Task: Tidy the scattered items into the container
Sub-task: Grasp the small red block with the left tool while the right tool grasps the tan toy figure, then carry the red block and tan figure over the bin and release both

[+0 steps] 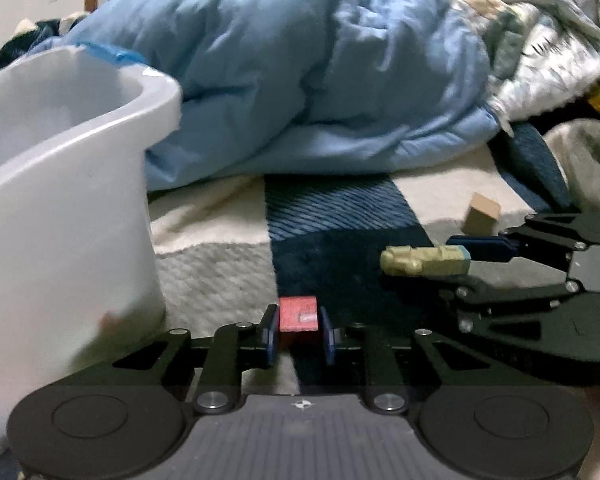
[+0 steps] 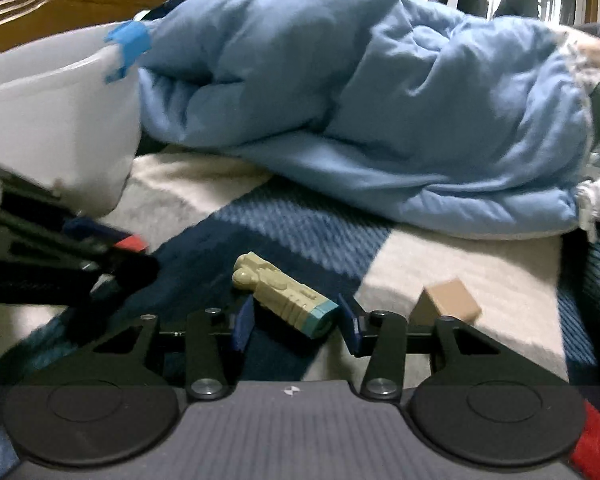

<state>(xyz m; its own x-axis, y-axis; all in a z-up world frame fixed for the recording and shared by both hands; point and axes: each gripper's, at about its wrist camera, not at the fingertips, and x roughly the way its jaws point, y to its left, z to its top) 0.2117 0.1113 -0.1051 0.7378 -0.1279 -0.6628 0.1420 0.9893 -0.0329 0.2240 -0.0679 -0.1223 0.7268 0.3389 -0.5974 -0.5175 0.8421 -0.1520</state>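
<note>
Left wrist view: left gripper point(image 1: 299, 334) had its 2 fingers narrow around a red block point(image 1: 299, 314), pads close beside it; contact unclear. White tub point(image 1: 66, 216) stood at near left on the striped blanket point(image 1: 332, 216). At right, the right gripper point(image 1: 474, 258) straddled a beige toy point(image 1: 424, 260), a tan block point(image 1: 482, 214) just beyond.

Right wrist view: right gripper point(image 2: 296, 322) fingers stood wide, the toy's point(image 2: 286, 296) teal end between them, apart from both pads. Tan block point(image 2: 448, 302) lay at near right, tub point(image 2: 60, 132) at far left, blue duvet point(image 2: 360, 100) behind.

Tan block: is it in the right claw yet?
No. The tan block lies on the blanket, outside the right claw, whose pads flank the green figure.
</note>
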